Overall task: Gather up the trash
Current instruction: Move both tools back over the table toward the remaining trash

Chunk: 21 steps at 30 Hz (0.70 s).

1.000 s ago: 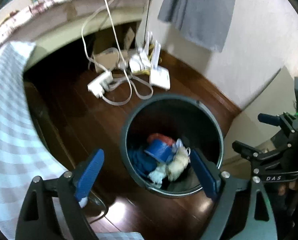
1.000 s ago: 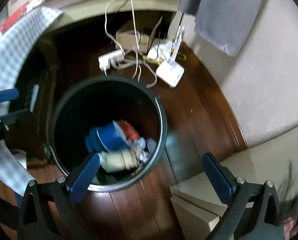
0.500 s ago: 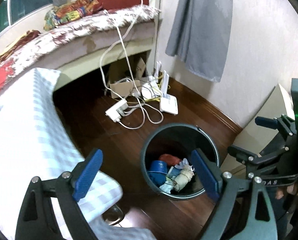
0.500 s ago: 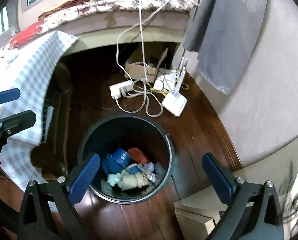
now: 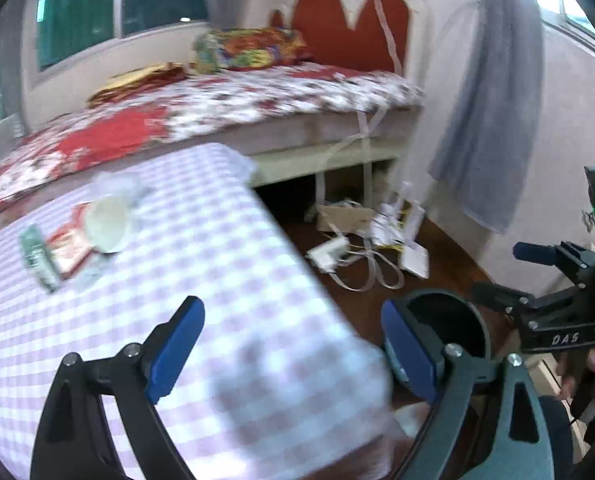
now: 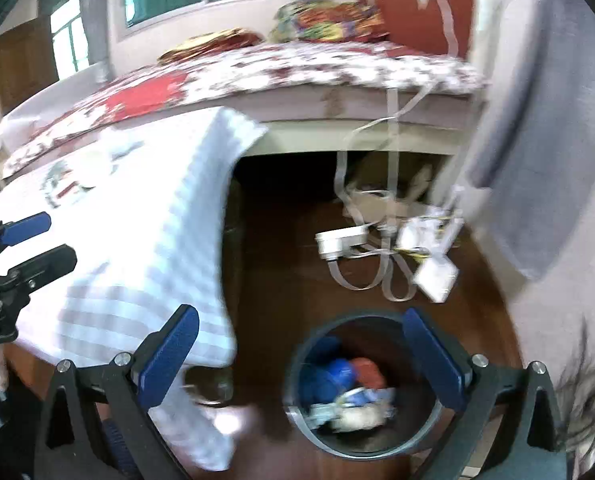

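both frames motion-blurred. left gripper (image 5: 293,354) fingers wide apart, nothing between them, over the near right corner of a checkered-cloth surface (image 5: 217,280). right gripper (image 6: 309,356) fingers also wide apart, empty, above the dark wood floor (image 6: 281,264) with the right finger (image 6: 433,356) overlapping the bin rim.

dark round trash bin (image 6: 361,392) on the floor just right of the surface, holding blue (image 6: 333,376), red-orange and whitish crumpled trash. in left wrist view only the bin's far rim and dark inside show (image 5: 445,320), partly behind the right finger.

leftover trash on the surface, far left: white paper cup (image 5: 107,224) lying on its side, red packet (image 5: 71,246) under it, green-white wrapper (image 5: 37,256) just left, clear crinkled plastic (image 5: 113,184) just beyond the cup. details blurred.

right gripper body seen at right edge of left wrist view (image 5: 553,316), a hand (image 5: 593,364) on its handle, green light above. left gripper seen at left edge of right wrist view (image 6: 13,248).

floral-covered bed (image 5: 217,96) beyond the surface, colourful pillow (image 5: 249,48), red headboard. white power strip (image 6: 341,242), cables and a white box on the floor under the bed's near end. grey cloth (image 5: 493,120) hanging on the right wall.
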Available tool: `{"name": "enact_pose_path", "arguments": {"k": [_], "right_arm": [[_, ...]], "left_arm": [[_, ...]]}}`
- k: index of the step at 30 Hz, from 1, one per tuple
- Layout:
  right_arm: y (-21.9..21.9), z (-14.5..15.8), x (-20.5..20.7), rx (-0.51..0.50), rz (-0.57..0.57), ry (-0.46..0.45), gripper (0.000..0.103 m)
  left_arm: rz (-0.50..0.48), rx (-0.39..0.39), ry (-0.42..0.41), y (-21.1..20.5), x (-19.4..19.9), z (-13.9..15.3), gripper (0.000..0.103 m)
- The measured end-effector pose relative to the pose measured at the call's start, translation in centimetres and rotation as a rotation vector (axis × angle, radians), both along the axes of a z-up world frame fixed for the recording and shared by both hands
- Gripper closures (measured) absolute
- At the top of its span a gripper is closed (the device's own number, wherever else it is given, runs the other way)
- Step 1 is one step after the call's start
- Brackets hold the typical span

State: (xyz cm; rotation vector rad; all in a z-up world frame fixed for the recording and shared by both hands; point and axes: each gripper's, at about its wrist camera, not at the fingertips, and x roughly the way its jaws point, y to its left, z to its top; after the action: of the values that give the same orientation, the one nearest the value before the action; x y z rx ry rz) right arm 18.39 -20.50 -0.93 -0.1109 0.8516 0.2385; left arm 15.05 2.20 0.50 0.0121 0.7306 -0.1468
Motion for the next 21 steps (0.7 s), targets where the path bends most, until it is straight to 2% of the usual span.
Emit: {"name": "enact_pose_path", "arguments": {"k": [11, 13, 15, 17, 19, 21], "right_arm": [[13.9, 2.0, 3.2, 0.034, 0.218, -0.051, 0.001], [15.9, 2.2, 3.7, 0.049, 0.252, -0.055, 0.005], [18.0, 2.4, 4.3, 0.059, 0.285, -0.058, 0.018], [19.9, 2.3, 5.0, 0.064, 0.302, -0.065, 0.026], [21.6, 2.1, 5.9, 0.061, 0.315, -0.068, 0.029], [23.2, 1.5, 7.0, 0.067, 0.331, -0.055, 0.036]], "left_arm": [[0.285, -0.010, -0.027, 13.2, -1.4, 0.1, 0.012], [0.331, -0.021, -0.028, 15.5, -1.4, -0.2, 0.013], [0.370, -0.034, -0.031, 17.3, -1.3, -0.5, 0.016], [0.396, -0.039, -0.028, 18.5, -1.0, -0.7, 0.018], [0.417, -0.041, -0.025, 19.6, -0.3, -1.2, 0.018], [0.431, -0.043, -0.020, 20.3, 0.4, -1.6, 0.019]]}}
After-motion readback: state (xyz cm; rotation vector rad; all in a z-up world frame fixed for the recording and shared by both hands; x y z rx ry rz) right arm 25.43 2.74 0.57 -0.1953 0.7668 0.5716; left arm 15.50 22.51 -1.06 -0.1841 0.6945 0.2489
